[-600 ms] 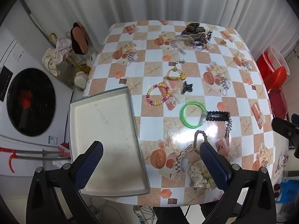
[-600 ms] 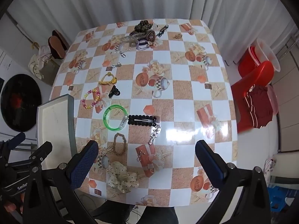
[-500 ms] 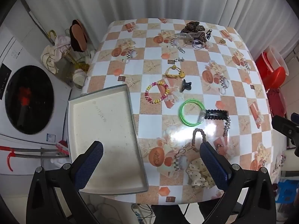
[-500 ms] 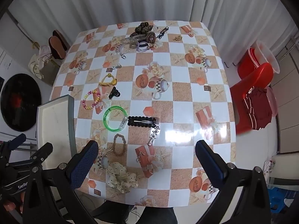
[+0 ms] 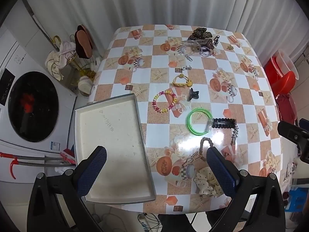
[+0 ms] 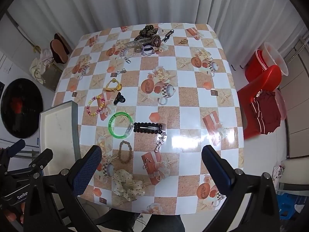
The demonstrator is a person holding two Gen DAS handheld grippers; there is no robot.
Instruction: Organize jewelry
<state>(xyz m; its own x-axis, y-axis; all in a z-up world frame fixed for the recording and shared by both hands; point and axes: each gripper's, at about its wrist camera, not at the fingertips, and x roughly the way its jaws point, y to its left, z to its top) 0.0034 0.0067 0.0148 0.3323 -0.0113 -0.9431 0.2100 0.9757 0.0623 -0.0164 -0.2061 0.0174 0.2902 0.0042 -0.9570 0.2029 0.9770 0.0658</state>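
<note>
You're holding both tools high over the surface (image 6: 193, 100), a table with a checked cloth spreading out ahead of you. Beneath your left hand-held gripper (image 5: 156, 162) the empty tray (image 5: 108, 135) is lying, its near end between those wide-open jaws. Your right hand-held gripper (image 6: 151, 159) is gaping just as wide, gripping nothing. Just beyond its left finger the polka-dot scrunchie (image 6: 128, 186) is sitting at the near edge, and the beige braided loop (image 6: 125, 151) is lying just past it. Further ahead the green bangle (image 6: 120, 124) is touching the black beaded clip (image 6: 147, 128), with a silver star charm (image 6: 161, 140) trailing off that clip's right end. Beyond those, left of centre, the multicoloured coil bracelet (image 6: 95, 106), the small black claw clip (image 6: 119, 98) and the yellow hair tie (image 6: 112, 86) are waiting. At the far edge, well away from both tools, a heap of hair accessories (image 6: 148, 38) is piled.
</note>
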